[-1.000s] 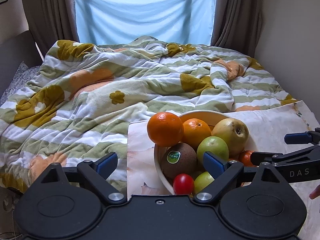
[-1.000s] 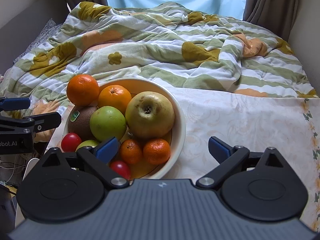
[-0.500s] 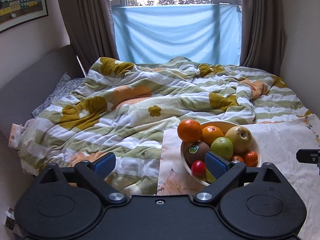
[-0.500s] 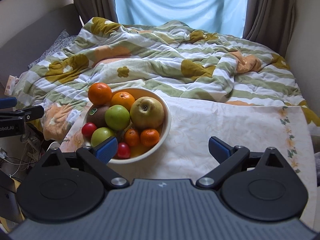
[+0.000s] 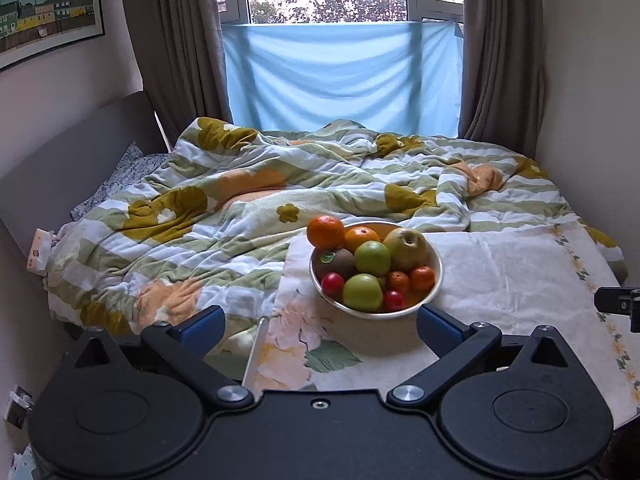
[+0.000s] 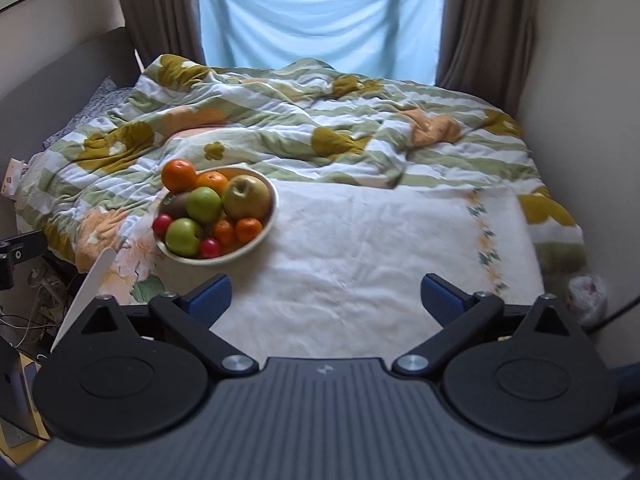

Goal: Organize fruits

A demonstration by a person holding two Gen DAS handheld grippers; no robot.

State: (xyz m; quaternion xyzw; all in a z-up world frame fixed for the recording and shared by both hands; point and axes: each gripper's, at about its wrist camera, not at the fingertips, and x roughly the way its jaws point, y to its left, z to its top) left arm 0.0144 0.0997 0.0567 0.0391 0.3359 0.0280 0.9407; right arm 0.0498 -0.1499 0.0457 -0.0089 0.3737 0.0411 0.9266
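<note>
A cream bowl [image 5: 434, 286] [image 6: 269, 222] full of fruit stands at the left end of a cloth-covered table [image 5: 512, 268] [image 6: 380, 240]. It holds a large orange [image 5: 325, 232] [image 6: 179, 176] on the rim, a second orange, a kiwi [image 5: 333, 262], green apples [image 5: 372, 258] [image 6: 203, 204], a yellow pear-like fruit [image 5: 406, 248] [image 6: 246, 197], small mandarins and red fruits. My left gripper [image 5: 318, 324] is open and empty, well back from the bowl. My right gripper [image 6: 326, 294] is open and empty over the bare cloth, right of the bowl.
A bed with a rumpled green, white and yellow quilt [image 5: 280, 188] [image 6: 320, 128] lies behind the table. Brown curtains and a blue sheet [image 5: 340, 76] cover the window. A wall closes the right side. The other gripper's tip shows at each view's edge [image 5: 618, 304] [image 6: 16, 252].
Both grippers have pulled back and up from the bowl, so it looks smaller and farther. The jaws stay open. The fruit has not moved.
</note>
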